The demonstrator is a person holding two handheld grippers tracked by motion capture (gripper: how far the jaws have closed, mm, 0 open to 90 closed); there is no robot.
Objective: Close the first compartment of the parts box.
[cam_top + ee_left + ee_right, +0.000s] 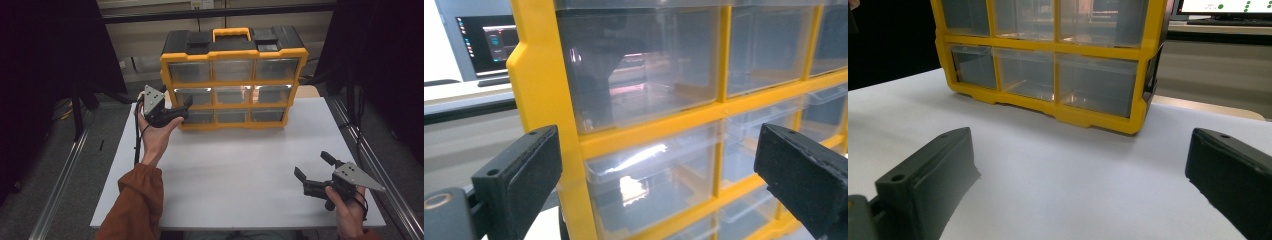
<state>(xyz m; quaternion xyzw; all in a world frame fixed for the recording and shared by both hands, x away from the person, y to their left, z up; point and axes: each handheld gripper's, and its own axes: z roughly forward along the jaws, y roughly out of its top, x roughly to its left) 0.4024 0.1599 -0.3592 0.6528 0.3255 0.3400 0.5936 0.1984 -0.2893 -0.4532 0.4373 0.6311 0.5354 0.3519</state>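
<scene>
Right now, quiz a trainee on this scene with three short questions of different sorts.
1. True or false: the left gripper is shut on a drawer.
2. How many drawers across does the yellow organizer have in each row: A) two, B) three, C) four?
3. Which gripper hangs over the white table, well apart from the organizer?

Key:
1. False; its jaws stand open at the organizer's left front edge, holding nothing.
2. B.
3. The right gripper, also open.
</scene>
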